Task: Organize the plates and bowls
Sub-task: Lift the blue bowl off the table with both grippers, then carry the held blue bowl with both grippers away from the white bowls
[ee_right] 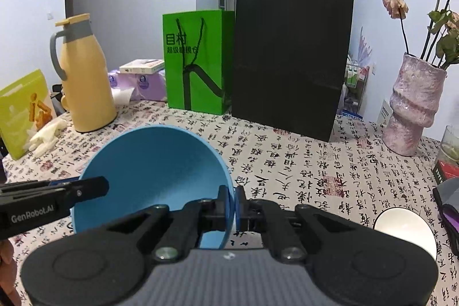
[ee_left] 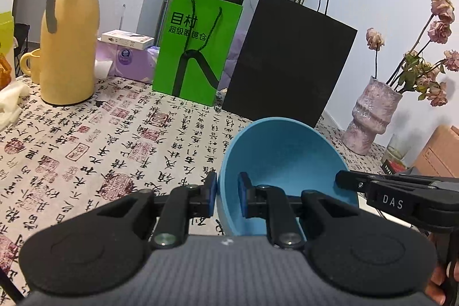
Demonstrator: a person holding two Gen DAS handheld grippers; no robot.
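Note:
A blue bowl (ee_left: pixel 287 157) (ee_right: pixel 155 162) hangs tilted above the calligraphy-print tablecloth (ee_left: pixel 86 151), held by both grippers. My left gripper (ee_left: pixel 228 187) is shut on the bowl's left rim, one pad outside and one inside. My right gripper (ee_right: pixel 232 200) is shut on the opposite rim. Each gripper shows in the other's view: the right one (ee_left: pixel 344 179) at the bowl's right edge, the left one (ee_right: pixel 100 187) at its left edge. A white bowl (ee_right: pixel 404 228) sits on the cloth at the lower right.
At the back stand a yellow thermos jug (ee_left: pixel 67 48), a green paper bag (ee_left: pixel 198 48) and a tall black paper bag (ee_left: pixel 289 62). A pink vase (ee_left: pixel 373 116) with dried flowers is at the right. A green box (ee_right: pixel 23 111) and a white glove (ee_right: pixel 46 134) lie far left.

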